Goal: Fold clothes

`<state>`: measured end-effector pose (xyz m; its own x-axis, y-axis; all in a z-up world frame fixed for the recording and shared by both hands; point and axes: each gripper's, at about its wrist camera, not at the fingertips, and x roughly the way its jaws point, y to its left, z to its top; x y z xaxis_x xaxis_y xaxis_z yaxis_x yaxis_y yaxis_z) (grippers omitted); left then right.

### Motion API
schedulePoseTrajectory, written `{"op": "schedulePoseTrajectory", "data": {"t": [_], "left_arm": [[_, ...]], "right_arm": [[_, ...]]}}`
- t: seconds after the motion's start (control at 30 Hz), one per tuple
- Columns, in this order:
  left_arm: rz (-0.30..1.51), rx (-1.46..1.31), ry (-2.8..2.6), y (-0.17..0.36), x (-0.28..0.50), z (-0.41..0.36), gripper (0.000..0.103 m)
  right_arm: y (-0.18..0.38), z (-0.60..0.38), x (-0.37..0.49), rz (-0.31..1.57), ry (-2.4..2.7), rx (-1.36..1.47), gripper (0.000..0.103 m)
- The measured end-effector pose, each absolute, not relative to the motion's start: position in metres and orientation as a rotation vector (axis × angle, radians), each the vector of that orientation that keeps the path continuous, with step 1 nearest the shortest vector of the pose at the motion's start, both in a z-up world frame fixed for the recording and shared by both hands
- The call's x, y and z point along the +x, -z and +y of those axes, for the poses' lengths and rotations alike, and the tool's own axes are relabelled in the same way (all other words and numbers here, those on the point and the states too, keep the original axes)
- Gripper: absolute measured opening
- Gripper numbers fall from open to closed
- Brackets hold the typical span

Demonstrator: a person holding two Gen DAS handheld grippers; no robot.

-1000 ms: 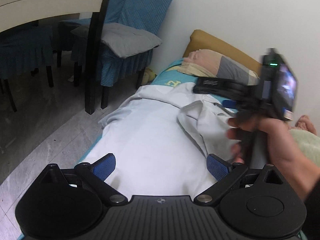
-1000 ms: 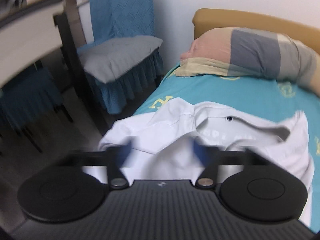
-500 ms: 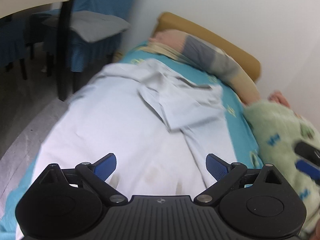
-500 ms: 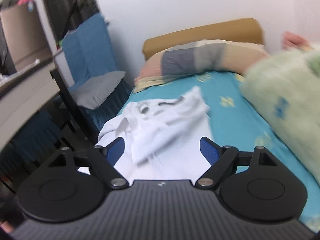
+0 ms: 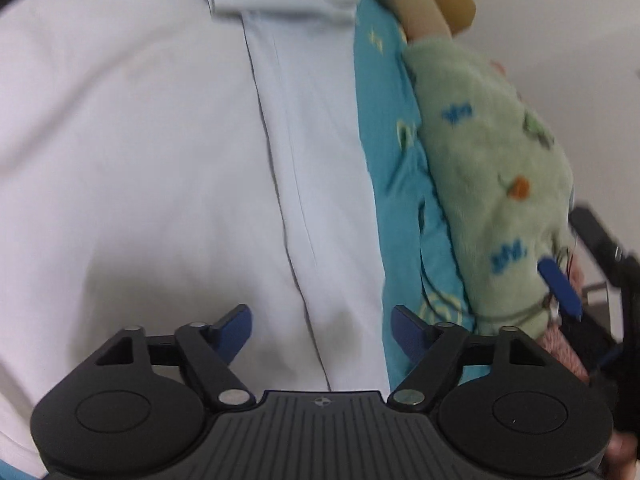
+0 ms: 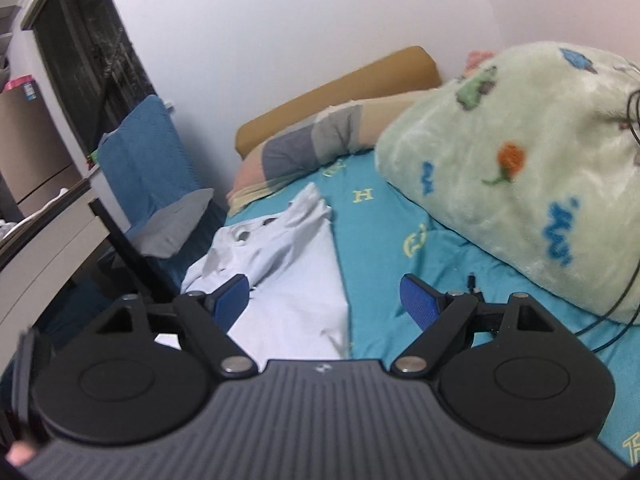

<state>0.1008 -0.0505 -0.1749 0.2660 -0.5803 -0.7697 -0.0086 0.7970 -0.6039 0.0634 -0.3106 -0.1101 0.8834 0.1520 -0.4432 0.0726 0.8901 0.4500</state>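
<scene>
A white shirt [image 5: 168, 152] lies spread on the teal bed sheet [image 5: 384, 128], its right side folded inward along a long straight edge and its collar end at the top. My left gripper [image 5: 322, 330] is open and empty, low over the shirt's lower right part. In the right wrist view the shirt [image 6: 296, 276] lies ahead with its collar toward the pillow. My right gripper [image 6: 326, 302] is open and empty, above the shirt's right edge and the sheet [image 6: 384, 248]. Its blue fingertip [image 5: 560, 286] shows at the right of the left wrist view.
A green fleece blanket [image 6: 516, 160] is bunched on the bed's right side, with a black cable [image 6: 624, 288] beside it. A striped pillow [image 6: 308, 148] and tan headboard [image 6: 340, 88] are at the far end. A blue-covered chair [image 6: 152, 184] and a table [image 6: 36, 248] stand left of the bed.
My left gripper has dropped down close over the shirt's lower right part. My right gripper has pulled back from the collar to the right side of the bed. Both stay open.
</scene>
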Motion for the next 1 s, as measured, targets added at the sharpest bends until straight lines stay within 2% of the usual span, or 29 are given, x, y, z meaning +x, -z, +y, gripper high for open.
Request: {"op": "schedulePoseTrajectory", "data": {"t": [0.1, 0.2, 0.23, 0.27, 0.4, 0.63, 0.7, 0.73, 0.77, 1.0], "left_arm": [[1.314, -0.557, 0.432, 0.195, 0.094, -0.068, 0.063], [1.290, -0.558, 0.462, 0.201, 0.090, -0.074, 0.050], [1.285, -0.559, 0.475, 0.202, 0.089, -0.076, 0.039], [1.294, -0.561, 0.481, 0.203, 0.088, -0.077, 0.036], [1.330, -0.567, 0.503, 0.208, 0.084, -0.082, 0.036], [1.373, -0.604, 0.544, 0.215, 0.080, -0.089, 0.039], [1.377, -0.615, 0.550, 0.213, 0.082, -0.089, 0.031], [1.376, -0.617, 0.552, 0.211, 0.083, -0.089, 0.011], [1.373, -0.624, 0.556, 0.208, 0.082, -0.085, 0.002], [1.313, -0.616, 0.584, 0.141, 0.074, -0.043, 0.002]], "right_arm": [[0.119, -0.324, 0.069, 0.507, -0.037, 0.495, 0.084], [0.124, -0.336, 0.077, 0.511, 0.008, 0.496, 0.084], [0.125, -0.340, 0.079, 0.509, 0.020, 0.502, 0.084], [0.126, -0.346, 0.081, 0.511, 0.022, 0.526, 0.084], [0.132, -0.361, 0.080, 0.518, 0.011, 0.626, 0.084], [0.135, -0.360, 0.083, 0.527, -0.013, 0.637, 0.084], [0.135, -0.359, 0.084, 0.530, -0.020, 0.633, 0.084], [0.135, -0.358, 0.085, 0.531, -0.021, 0.629, 0.084], [0.135, -0.358, 0.084, 0.531, -0.020, 0.629, 0.084], [0.133, -0.359, 0.081, 0.526, -0.018, 0.624, 0.084]]}}
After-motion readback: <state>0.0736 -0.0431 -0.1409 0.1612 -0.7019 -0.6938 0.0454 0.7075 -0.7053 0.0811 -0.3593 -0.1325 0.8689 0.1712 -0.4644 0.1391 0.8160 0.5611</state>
